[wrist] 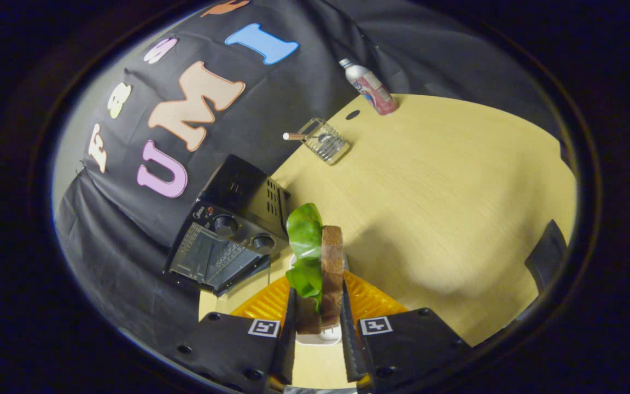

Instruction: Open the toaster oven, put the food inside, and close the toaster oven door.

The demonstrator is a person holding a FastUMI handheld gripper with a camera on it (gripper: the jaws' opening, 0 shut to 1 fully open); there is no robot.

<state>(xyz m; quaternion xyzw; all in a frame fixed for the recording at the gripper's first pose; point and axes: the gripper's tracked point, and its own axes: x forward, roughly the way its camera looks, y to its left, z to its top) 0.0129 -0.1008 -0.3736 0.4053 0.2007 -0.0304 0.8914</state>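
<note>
The gripper (319,323) has its jaws pinching an upright brown bread slice with green lettuce leaves (320,268), held over an orange ribbed plate (372,301) on the pale wooden counter (446,208). Beyond, to the left, sits a black toaster oven (227,235), glass door closed. Farther off stand a glass holder (326,141) and a bottle (369,87).

The table (446,180) shows pale matt wood grain, the toaster oven (227,235) has black metal walls and a glossy glass door, the ribbed dish (327,141) looks like clear glass, the bread slice (331,273) looks rough and porous, and the lettuce leaf (304,246) is shiny.
</note>
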